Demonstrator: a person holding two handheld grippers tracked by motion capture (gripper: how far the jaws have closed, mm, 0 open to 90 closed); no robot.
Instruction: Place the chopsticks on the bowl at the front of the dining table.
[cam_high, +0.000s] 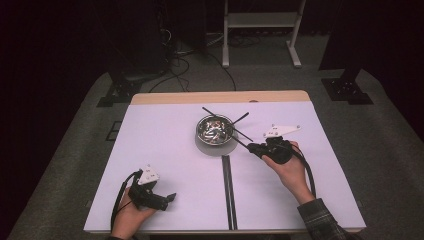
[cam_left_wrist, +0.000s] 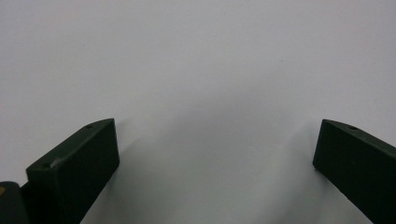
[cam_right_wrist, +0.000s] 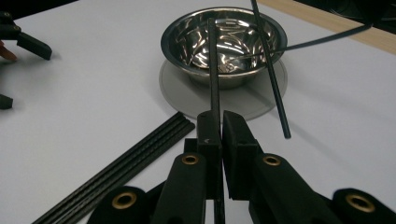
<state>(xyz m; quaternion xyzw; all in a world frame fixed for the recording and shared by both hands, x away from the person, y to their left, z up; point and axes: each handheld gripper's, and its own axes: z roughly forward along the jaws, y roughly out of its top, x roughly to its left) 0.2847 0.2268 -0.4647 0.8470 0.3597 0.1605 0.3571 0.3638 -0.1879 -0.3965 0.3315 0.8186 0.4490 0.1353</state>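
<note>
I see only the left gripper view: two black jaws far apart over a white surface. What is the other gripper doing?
Observer: The right gripper is shut on a thin black stick, whose far end reaches into a steel bowl.
Operator: Is the bowl directly on the table?
Observer: No, it stands on a round grey mat.
Operator: Are there more sticks?
Observer: Yes. Two others lean on the bowl's rim, and a bundle of sticks lies flat on the table between the two hands.
</note>
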